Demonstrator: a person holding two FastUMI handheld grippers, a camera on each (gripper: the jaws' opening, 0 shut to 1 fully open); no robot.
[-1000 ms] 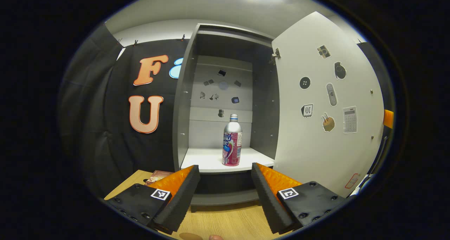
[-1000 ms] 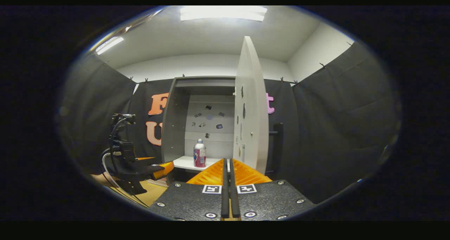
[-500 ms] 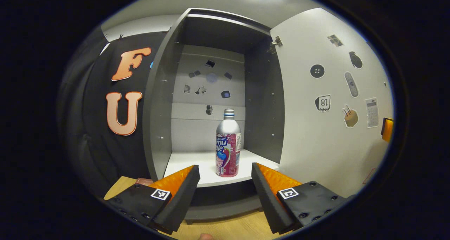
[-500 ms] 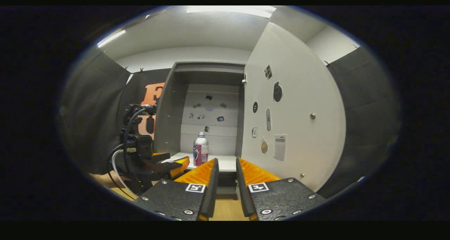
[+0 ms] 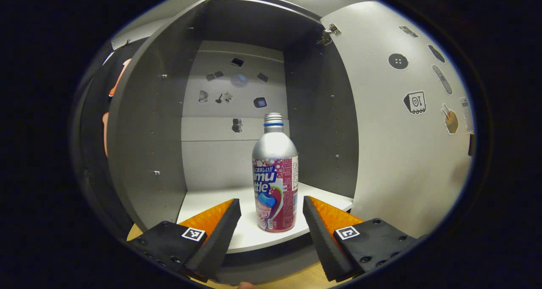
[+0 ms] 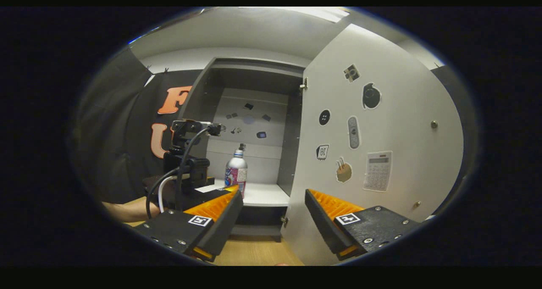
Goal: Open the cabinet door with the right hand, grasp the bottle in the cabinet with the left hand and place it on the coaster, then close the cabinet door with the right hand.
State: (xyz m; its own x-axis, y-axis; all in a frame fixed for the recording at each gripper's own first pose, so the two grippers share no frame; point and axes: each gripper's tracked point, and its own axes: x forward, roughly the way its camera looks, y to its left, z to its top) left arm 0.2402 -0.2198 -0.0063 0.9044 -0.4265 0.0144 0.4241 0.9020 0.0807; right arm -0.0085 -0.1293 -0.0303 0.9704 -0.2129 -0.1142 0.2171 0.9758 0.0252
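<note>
In the left gripper view I see the bottle (image 5: 275,176) standing upright on the white shelf (image 5: 220,198) inside the cabinet (image 5: 144,123), cap up, long axis vertical. My left gripper (image 5: 271,215) is spread wide, holding nothing, its 2 fingers flanking the bottle's base but apart from it. Bare shelf lies on both sides of the bottle. The cabinet door (image 5: 402,140) stands swung open on the right.

In the right gripper view, my right gripper (image 6: 273,206) is also wide and holds nothing. The left gripper (image 6: 199,187) sits just beside the bottle (image 6: 236,172), and the open door (image 6: 381,153) stands close on the right, stickers (image 6: 351,132) on its inner face.
</note>
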